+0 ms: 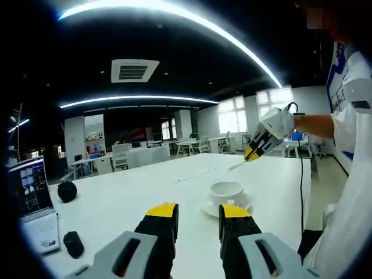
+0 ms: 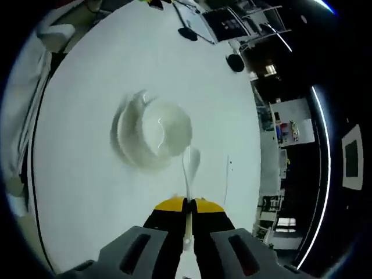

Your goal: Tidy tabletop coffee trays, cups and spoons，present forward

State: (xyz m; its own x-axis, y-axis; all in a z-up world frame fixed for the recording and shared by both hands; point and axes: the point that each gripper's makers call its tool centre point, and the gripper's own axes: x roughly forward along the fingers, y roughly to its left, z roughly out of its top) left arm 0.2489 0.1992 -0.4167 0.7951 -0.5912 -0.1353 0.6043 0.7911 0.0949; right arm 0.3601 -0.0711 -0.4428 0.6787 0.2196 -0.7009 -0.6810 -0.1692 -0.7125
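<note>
Right gripper [image 2: 186, 204] is clamped on a white spoon [image 2: 189, 168], its yellow-tipped jaws pinched tight on the handle while the bowl end hangs beside the rim of the cup. In the left gripper view the same tool [image 1: 251, 153] comes in from the right, held up well above the table by a person's arm in a white sleeve, the spoon [image 1: 235, 167] sticking out below its tips. Left gripper [image 1: 198, 213] hovers low over the table with its jaws parted and nothing between them.

A wide white table [image 1: 133, 197] carries everything. On it, just ahead of the left gripper, sits a white saucer [image 1: 210, 208] with a white cup [image 1: 226, 191] standing upright on it; from above, in the right gripper view, the cup [image 2: 160, 133] looks empty, though the picture is soft there, and the saucer [image 2: 120, 131] shows along one side. A laptop [image 1: 30, 200] stands at the table's edge, with a black ball-like object [image 1: 67, 191] and a black mouse [image 1: 73, 243] near it. A thin pale strip [image 1: 195, 175] lies farther out on the tabletop.
</note>
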